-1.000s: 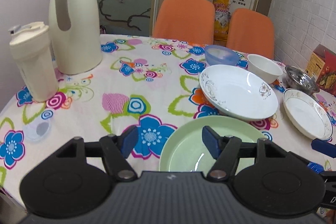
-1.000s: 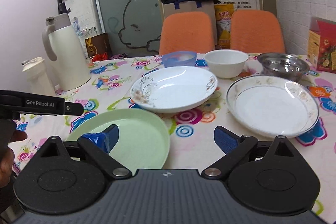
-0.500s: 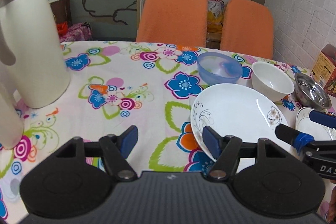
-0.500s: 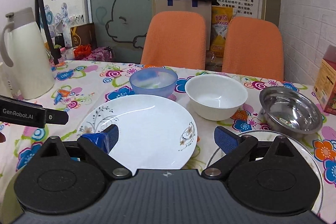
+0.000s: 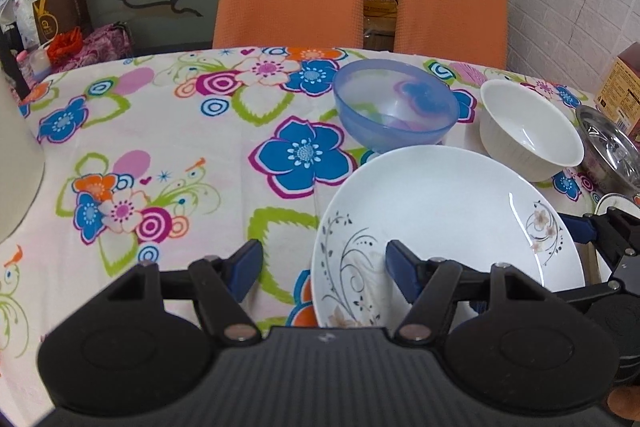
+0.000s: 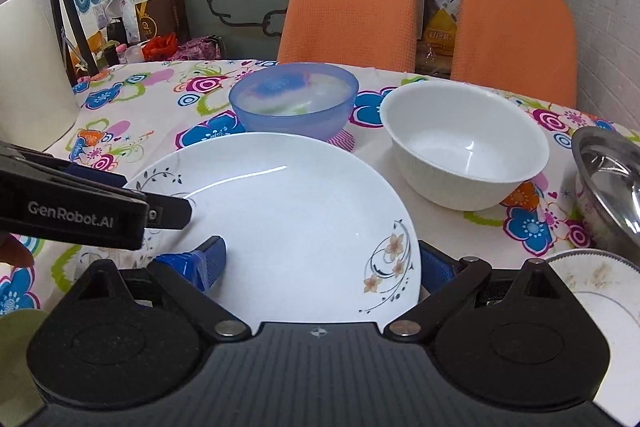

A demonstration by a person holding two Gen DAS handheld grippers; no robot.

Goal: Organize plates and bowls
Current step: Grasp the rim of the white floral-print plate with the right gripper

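Holding both grippers spread over my white plate (image 6: 296, 211): left gripper (image 5: 322, 267) straddles its nine o'clock rim, right gripper (image 6: 320, 263) its six o'clock edge. Blue bowl (image 6: 294, 99) at twelve, white bowl (image 6: 466, 143) at two.

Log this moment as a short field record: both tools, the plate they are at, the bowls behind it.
left tool: open, straddling the left rim of the white floral plate
right tool: open, straddling the plate's right rim
plate: flat on the floral tablecloth, not gripped
blue bowl: behind the plate, upright
white bowl: right of the blue bowl, empty
steel bowl: far right
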